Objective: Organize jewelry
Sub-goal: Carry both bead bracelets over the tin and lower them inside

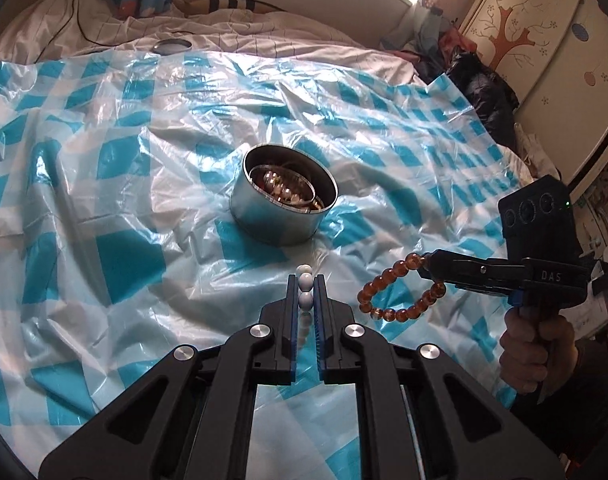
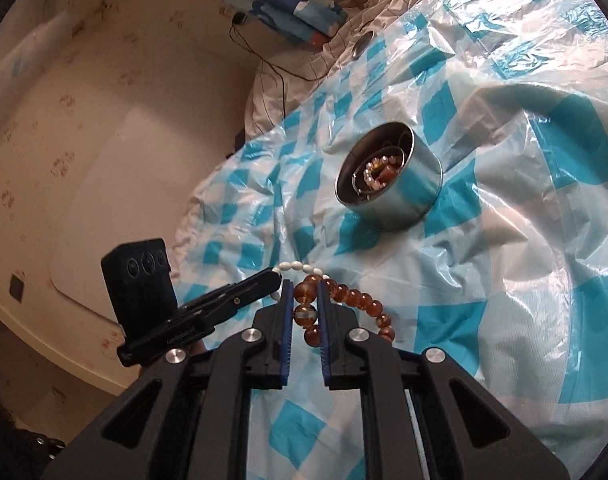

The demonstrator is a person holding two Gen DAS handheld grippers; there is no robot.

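A round metal tin (image 1: 283,196) (image 2: 389,178) stands on the blue-and-white checked plastic sheet (image 1: 104,216) (image 2: 503,280), holding several beaded pieces and a bangle. My left gripper (image 1: 305,284) is shut on a white bead bracelet (image 1: 305,276), held above the sheet just in front of the tin. My right gripper (image 2: 304,290) is shut on an amber bead bracelet (image 2: 359,304), whose loop hangs to the right. In the left wrist view the right gripper (image 1: 425,265) holds that amber bracelet (image 1: 399,292) at the right. The left gripper (image 2: 278,278) with its white beads (image 2: 300,267) shows in the right wrist view.
The sheet covers a bed with crumpled pale bedding (image 1: 232,32). A small round metal lid (image 1: 172,45) (image 2: 363,44) lies at the sheet's far edge beside a black cable (image 1: 80,20). A painted wardrobe (image 1: 543,40) and dark clothes (image 1: 483,92) stand at the right. A person's hand (image 1: 539,344) grips the right handle.
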